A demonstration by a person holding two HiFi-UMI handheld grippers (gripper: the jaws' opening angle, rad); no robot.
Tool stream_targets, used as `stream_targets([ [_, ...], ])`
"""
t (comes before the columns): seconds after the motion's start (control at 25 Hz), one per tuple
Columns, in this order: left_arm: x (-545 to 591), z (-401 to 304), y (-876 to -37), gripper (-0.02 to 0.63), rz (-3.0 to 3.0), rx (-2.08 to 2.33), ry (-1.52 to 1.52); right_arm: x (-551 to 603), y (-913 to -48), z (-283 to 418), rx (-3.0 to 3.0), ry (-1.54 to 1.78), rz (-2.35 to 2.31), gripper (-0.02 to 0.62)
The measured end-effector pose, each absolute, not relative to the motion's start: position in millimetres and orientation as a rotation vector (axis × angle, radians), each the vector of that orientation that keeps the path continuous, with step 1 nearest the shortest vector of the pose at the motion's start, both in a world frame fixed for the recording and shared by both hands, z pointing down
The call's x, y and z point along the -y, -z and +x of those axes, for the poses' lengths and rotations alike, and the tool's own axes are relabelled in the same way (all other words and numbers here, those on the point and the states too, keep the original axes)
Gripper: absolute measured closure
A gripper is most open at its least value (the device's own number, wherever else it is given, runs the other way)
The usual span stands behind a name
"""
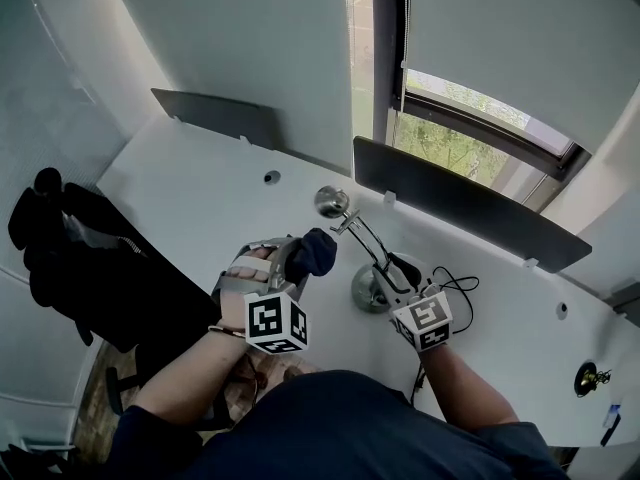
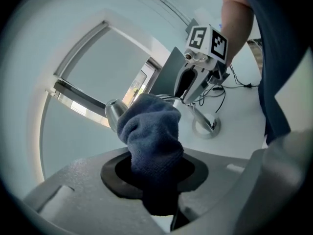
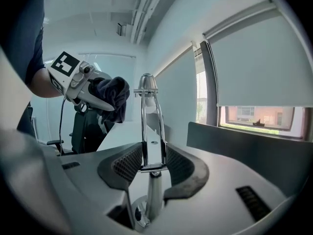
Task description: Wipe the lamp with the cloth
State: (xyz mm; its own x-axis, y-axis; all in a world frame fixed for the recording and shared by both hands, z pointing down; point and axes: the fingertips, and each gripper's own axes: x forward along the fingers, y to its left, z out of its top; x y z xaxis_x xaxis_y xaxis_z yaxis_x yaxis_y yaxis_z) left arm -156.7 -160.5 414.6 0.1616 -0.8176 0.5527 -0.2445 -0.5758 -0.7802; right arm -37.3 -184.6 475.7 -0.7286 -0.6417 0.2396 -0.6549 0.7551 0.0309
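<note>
A chrome desk lamp stands on the white desk [image 1: 190, 203]: round head [image 1: 330, 201], thin twin-rod arm [image 1: 366, 240] and round base [image 1: 368, 290]. My right gripper [image 1: 392, 280] is shut on the lower arm, its pads on either side of the rods [image 3: 151, 151]. My left gripper [image 1: 298, 260] is shut on a dark blue cloth [image 1: 314, 252], bunched between the jaws [image 2: 152, 141]. The cloth hangs just left of the lamp arm and below the head [image 2: 115, 112], close but apart from it. In the right gripper view the cloth [image 3: 115, 98] sits left of the head [image 3: 146, 84].
Two dark divider panels [image 1: 215, 118] [image 1: 460, 203] stand along the desk's far edge below a window [image 1: 455, 143]. A black cable [image 1: 455, 286] loops beside the lamp base. A black chair [image 1: 70, 253] is at the left. A small brass object [image 1: 590, 378] sits at the far right.
</note>
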Motion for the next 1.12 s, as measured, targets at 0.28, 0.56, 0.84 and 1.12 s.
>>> stream_targets([
  [0.28, 127.4, -141.3, -420.0, 0.476, -2.150, -1.082, 1.251, 162.2, -460.8, -23.2, 2.709, -0.130, 1.048, 0.457],
  [0.56, 91.4, -117.1, -431.0, 0.476, -2.366, -1.058, 1.104, 121.6, -453.2, -39.3, 2.773, -0.184, 0.962, 0.508],
  [0.84, 68.5, -104.4, -418.7, 0.476, -2.708, -1.139, 0.810, 87.9, -431.5, -68.1, 2.871, -0.198, 0.860, 0.561],
  [1.12, 49.5, -101.2, -410.5, 0.476, -2.853, -1.128, 0.590, 63.2, -414.8, -80.1, 2.946, -0.159, 0.787, 0.575],
])
